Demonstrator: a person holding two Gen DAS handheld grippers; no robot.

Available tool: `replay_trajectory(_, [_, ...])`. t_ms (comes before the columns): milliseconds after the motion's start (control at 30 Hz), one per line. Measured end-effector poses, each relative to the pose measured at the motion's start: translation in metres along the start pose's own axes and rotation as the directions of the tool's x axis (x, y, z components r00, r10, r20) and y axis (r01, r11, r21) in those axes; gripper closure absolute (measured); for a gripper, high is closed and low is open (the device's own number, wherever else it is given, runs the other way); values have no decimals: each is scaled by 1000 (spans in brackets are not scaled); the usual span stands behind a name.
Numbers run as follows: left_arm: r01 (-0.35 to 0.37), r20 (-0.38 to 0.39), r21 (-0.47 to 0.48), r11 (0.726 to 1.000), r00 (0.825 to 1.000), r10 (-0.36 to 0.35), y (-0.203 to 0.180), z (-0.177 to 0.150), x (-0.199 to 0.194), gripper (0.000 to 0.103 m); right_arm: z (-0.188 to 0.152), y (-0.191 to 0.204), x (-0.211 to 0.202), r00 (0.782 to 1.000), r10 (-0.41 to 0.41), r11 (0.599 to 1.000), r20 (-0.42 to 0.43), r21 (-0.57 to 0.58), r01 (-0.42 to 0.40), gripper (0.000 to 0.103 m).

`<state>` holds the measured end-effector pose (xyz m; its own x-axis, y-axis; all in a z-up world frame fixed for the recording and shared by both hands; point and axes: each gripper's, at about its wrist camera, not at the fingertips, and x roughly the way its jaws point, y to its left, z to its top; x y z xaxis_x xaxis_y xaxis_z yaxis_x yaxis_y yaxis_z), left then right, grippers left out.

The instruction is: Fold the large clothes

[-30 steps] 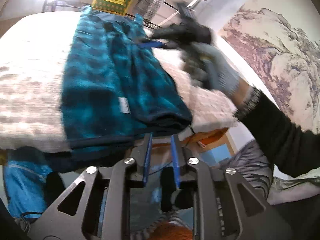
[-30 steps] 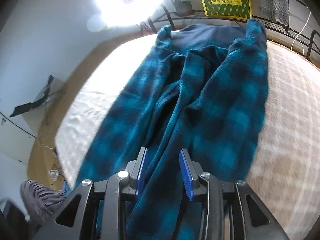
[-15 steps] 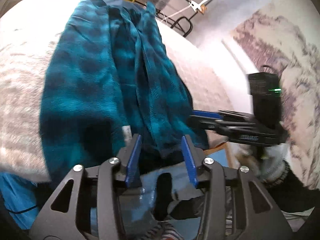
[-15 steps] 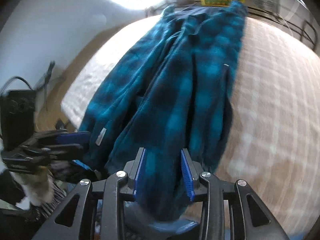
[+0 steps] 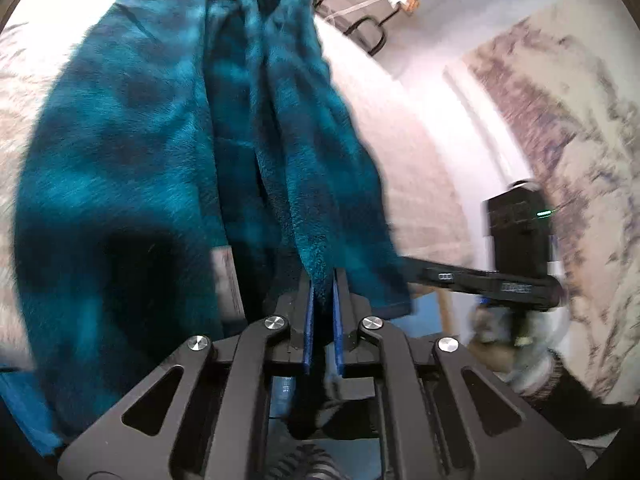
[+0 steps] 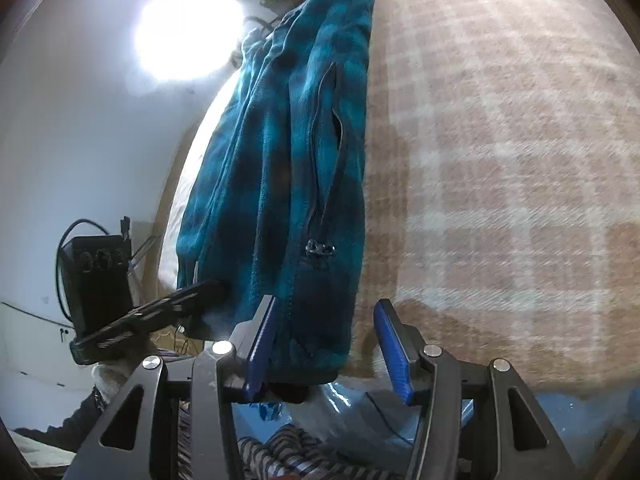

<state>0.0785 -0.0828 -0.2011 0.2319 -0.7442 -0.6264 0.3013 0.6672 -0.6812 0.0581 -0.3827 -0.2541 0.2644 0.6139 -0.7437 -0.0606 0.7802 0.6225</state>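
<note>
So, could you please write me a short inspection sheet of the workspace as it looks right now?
Surface: bed with a beige checked cover.
Job's things: teal plaid fleece garment lying lengthwise, its near hem hanging over the bed edge; zip pocket facing up.
Clutter: blue fabric below the bed edge.
Grippers: left gripper has just closed and is shut on a fold of the hem; right gripper has just been opening, the hem corner between its jaws, not pinched.
Cables: black cable looping from the left gripper's box; white cords by the far wall.
Surroundings: landscape mural, bright lamp.
</note>
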Motion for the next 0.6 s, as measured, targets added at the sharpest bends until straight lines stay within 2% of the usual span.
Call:
replay_trajectory(67, [-34,32,9,999,999,33,3,-8,-14,97,-4,1,-1,1000,23,1000,-3,-16,-23,48])
replay_trajectory(100, [-37,18,5,999,999,37,7,-10,-12,98,-4,4,1,999,38,999,-9,-26,-38,48])
replay_trajectory(200, [-55,-5,-32,998,998,55,21,-11,0,98,-3,11,16,999,11,998,-40,-54,-13,52])
replay_trajectory(233, [-50,-5,-45,998,999,50,23,-12,0,98,-3,14,22,998,14,998,-55,-60,-17,59])
replay_trajectory(267, [-46,-3,-53,998,999,46,23,-12,0,99,-4,17,27,997,20,997,-72,-70,-25,72])
replay_trajectory(333, [-6,23,-56,998,1000,7,15,-12,-11,99,-4,26,26,997,-2,994,-79,-107,-6,85])
replay_trajectory(433, [-15,63,3,1000,998,15,2,-15,-29,99,-6,35,1,999,43,991,-31,-127,-46,90])
replay_trajectory(500, [-62,13,21,998,998,62,6,-21,-13,99,-10,35,-1,1000,-8,987,-28,-160,3,90])
replay_trajectory(533, [-96,-18,38,995,995,97,9,-26,-2,99,-17,32,20,989,-119,974,-84,-201,100,90])
replay_trajectory(567, [-119,-35,50,992,992,121,11,-30,6,99,-20,33,29,983,-160,966,-95,-221,135,90])
replay_trajectory(600, [-130,-35,57,990,991,132,12,-33,9,99,-20,33,29,983,-160,966,-95,-221,135,90])
